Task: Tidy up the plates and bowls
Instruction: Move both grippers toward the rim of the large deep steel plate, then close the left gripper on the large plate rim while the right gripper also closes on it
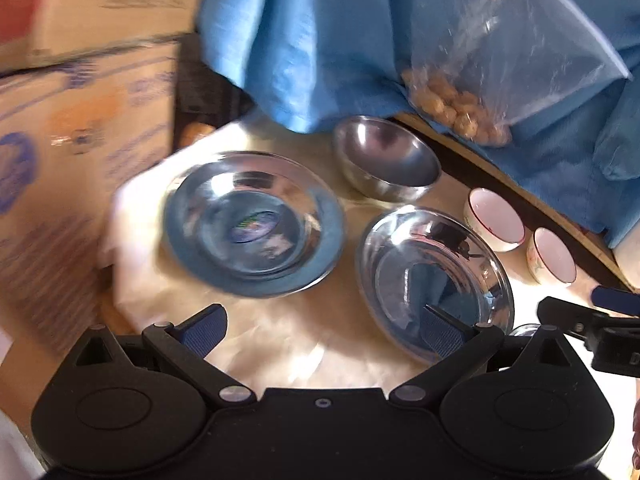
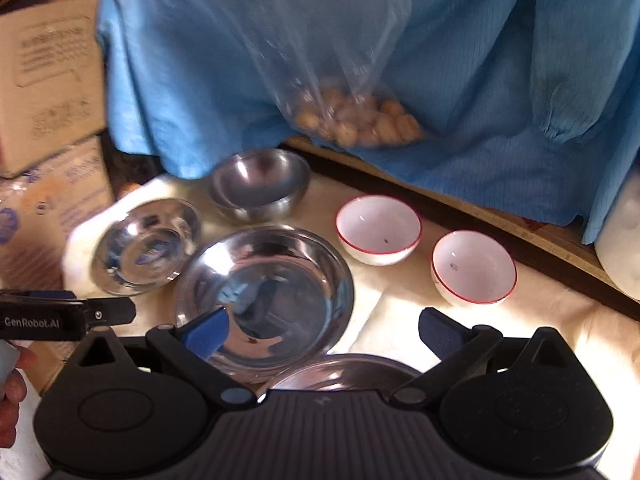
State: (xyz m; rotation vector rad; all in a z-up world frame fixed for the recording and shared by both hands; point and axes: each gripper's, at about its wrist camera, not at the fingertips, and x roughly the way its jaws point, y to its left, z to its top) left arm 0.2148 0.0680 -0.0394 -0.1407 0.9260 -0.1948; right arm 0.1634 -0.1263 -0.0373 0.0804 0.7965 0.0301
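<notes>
Two grippers, left (image 1: 322, 332) and right (image 2: 322, 334), hold their fingers spread wide and empty above the worktop (image 2: 540, 332). Steel plates (image 2: 266, 292) lie just before the deep steel bowl (image 2: 260, 184); two white bowls (image 2: 379, 229) sit to its right, unsorted, likely awaiting stacking.

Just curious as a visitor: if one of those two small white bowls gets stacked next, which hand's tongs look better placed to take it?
Probably the right. The right tongs are open, with the white bowls just ahead of them. The left tongs, also open, face the steel plates, with the white bowls far off to their side.
</notes>
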